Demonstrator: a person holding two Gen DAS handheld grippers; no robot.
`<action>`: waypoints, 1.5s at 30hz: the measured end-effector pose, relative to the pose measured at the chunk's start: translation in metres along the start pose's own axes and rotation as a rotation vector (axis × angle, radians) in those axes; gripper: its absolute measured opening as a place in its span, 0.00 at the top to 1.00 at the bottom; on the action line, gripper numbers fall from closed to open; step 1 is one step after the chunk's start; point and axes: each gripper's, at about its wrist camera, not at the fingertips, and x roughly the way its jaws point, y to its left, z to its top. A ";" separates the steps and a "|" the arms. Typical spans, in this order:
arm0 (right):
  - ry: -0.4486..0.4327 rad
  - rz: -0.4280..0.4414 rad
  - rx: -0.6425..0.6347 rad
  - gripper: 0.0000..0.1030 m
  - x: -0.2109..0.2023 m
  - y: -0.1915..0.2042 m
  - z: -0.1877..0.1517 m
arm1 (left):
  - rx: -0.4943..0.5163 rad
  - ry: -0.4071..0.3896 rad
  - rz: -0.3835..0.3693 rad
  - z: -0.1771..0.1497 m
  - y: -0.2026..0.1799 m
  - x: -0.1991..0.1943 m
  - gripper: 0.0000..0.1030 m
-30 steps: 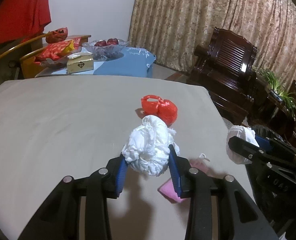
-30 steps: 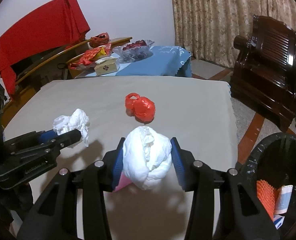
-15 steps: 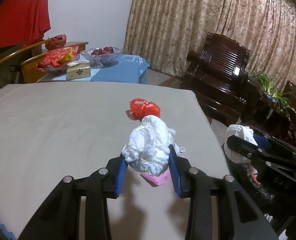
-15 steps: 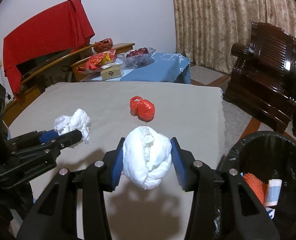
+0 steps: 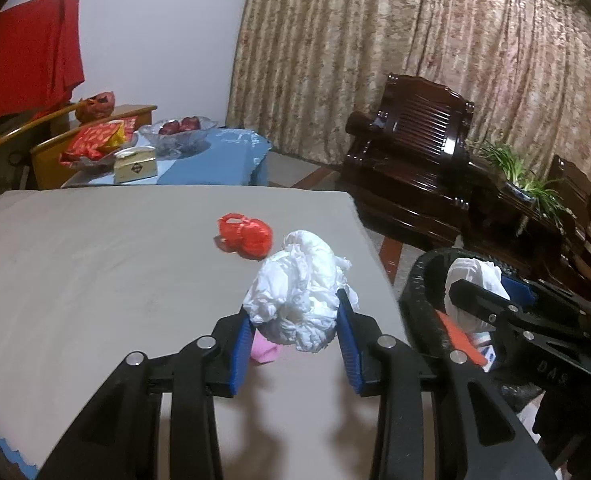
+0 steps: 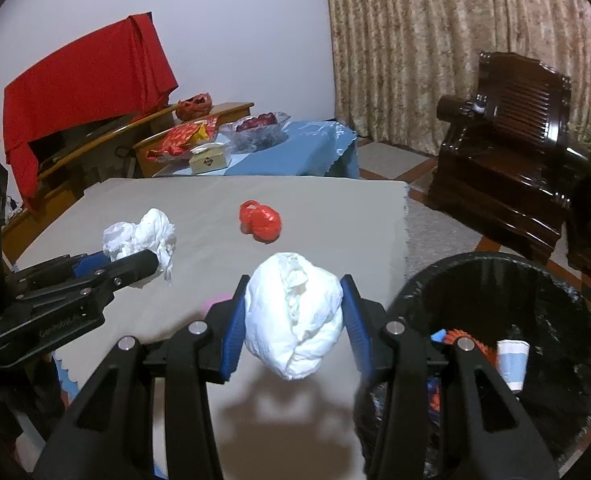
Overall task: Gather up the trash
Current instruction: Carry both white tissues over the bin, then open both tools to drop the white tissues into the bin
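My left gripper [image 5: 295, 320] is shut on a crumpled white tissue wad [image 5: 299, 292], held above the grey table [image 5: 95, 264] near its right edge. My right gripper [image 6: 293, 316] is shut on a white plastic wad [image 6: 293, 320], held over the table's near right corner beside the black trash bin [image 6: 567, 276]. The bin shows in the left wrist view [image 5: 419, 292] too, with the right gripper's wad [image 5: 473, 284] over it. A red knotted bag [image 5: 245, 236] and a pink scrap [image 5: 265, 350] lie on the table. The left gripper shows in the right wrist view [image 6: 135, 258].
The bin holds a paper cup [image 6: 513, 362] and orange trash [image 6: 461, 340]. A dark wooden armchair [image 5: 411, 164] stands beyond the table. A blue-clothed side table [image 5: 211, 160] carries a fruit bowl and a box. A potted plant [image 5: 515, 172] is at the right.
Both grippers have drawn back and to the right with their wads. The bin has come fully into both views, and the right gripper's wad now hangs beside its rim.
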 end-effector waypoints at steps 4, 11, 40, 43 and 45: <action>-0.011 -0.022 0.012 0.58 -0.014 -0.015 -0.007 | 0.019 -0.004 -0.014 -0.001 -0.016 -0.001 0.63; -0.021 -0.064 0.038 0.58 -0.030 -0.041 -0.019 | 0.048 -0.002 -0.054 -0.004 -0.045 0.003 0.63; -0.049 -0.298 0.185 0.58 -0.078 -0.190 -0.065 | 0.223 0.064 -0.246 -0.009 -0.197 0.066 0.63; -0.047 -0.306 0.196 0.58 -0.076 -0.199 -0.067 | 0.239 0.065 -0.249 -0.009 -0.207 0.073 0.63; -0.047 -0.308 0.203 0.58 -0.076 -0.204 -0.068 | 0.244 0.069 -0.252 -0.009 -0.212 0.077 0.63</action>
